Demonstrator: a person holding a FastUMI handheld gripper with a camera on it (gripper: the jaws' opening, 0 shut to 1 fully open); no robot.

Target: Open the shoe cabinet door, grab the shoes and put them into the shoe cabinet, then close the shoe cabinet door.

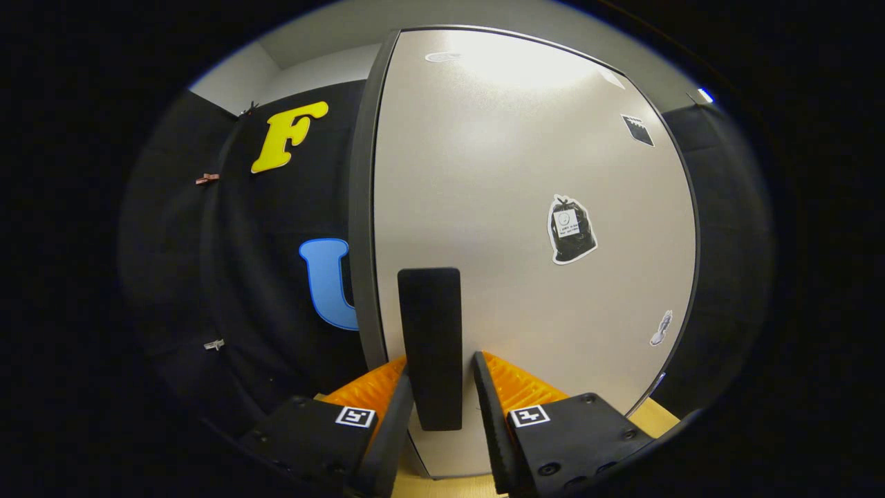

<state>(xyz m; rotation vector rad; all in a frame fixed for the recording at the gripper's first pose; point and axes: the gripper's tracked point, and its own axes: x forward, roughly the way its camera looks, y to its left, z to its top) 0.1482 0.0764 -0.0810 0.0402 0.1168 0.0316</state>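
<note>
Between claw fingers, door handle; contact unclear.

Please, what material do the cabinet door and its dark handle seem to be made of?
Cabinet door: likely laminated board or painted metal, pale grey and satin; it gives a soft, broad glare near the top.
Handle: probably matte black plastic or coated metal, with no shine. It sits between the gripper jaws, which flank it closely.

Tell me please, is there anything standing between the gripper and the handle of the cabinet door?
Nothing visible does. The dark handle on the pale cabinet door already sits between the two fingers of the gripper, which flank it closely on both sides. Whether both fingers press on it cannot be told.
</note>
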